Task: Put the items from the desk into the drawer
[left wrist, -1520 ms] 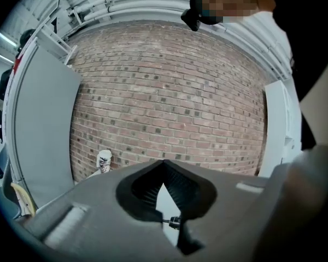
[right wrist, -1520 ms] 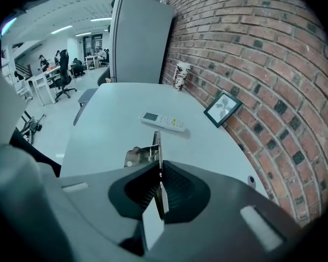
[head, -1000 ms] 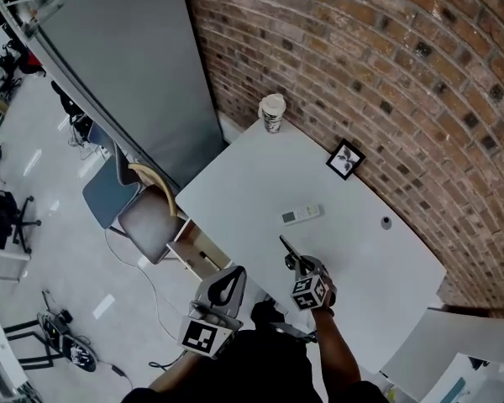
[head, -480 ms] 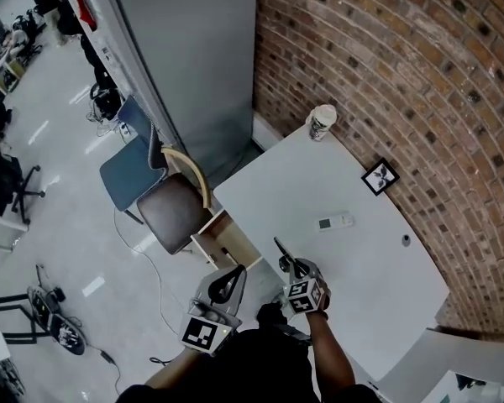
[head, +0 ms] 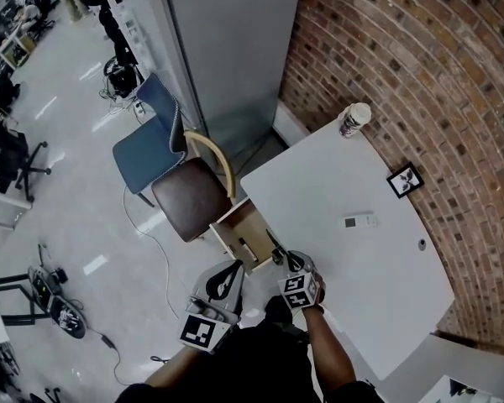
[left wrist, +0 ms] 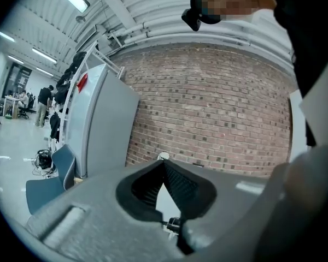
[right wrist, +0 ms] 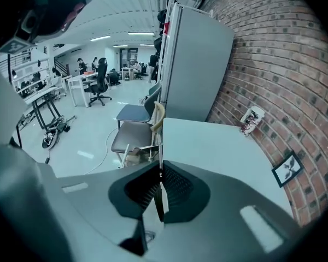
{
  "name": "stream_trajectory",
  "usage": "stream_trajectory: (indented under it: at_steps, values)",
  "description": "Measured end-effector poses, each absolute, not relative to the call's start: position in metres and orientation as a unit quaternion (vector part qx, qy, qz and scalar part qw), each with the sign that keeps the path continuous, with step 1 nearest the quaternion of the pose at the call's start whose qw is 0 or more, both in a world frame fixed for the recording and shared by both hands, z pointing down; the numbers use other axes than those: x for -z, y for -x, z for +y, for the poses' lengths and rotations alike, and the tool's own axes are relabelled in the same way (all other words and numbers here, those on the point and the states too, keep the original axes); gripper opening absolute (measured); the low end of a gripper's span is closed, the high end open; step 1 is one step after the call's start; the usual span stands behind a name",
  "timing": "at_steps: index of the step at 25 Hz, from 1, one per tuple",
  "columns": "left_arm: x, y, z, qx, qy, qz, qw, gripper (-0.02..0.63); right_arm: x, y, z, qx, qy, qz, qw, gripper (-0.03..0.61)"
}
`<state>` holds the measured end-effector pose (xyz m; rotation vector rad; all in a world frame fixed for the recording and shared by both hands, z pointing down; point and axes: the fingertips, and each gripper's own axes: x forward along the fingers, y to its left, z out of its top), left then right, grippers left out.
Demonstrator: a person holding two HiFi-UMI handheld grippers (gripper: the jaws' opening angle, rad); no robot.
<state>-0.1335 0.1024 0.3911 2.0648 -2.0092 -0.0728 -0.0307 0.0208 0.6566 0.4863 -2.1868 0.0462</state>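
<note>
Right tongs [head: 286,261], clenched on a pen [head: 275,246], reach the open drawer [head: 235,225] at the worktop's [head: 336,191] left edge, so lowering and releasing should follow; left tongs [left wrist: 164,165] clenched, empty.

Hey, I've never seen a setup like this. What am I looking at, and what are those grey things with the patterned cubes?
There is no robot here. A person holds a hand-held gripper in each hand. One picture comes from a camera on the person's head, looking down. The other two come from cameras riding on the grippers. The left gripper has its jaws together and empty. The right gripper has its jaws shut on a thin dark stick, maybe a pen, near the open drawer. On the white desk are a remote, a paper cup, a picture frame and a small dark thing.
</note>
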Motion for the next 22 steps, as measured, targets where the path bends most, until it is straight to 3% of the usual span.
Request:
stream_trajectory:
  at_steps: [8,22]
  values:
    - [-0.412,0.172,0.113,0.027,-0.699,-0.700,0.146,0.000,-0.683,0.078,0.045,-0.042,-0.172,-0.882,0.437,0.018]
    - [-0.471,0.219,0.110,0.021,-0.677,-0.714,0.177,0.000,-0.809,0.116,0.058,-0.097,-0.154,-0.850,0.494,0.020]
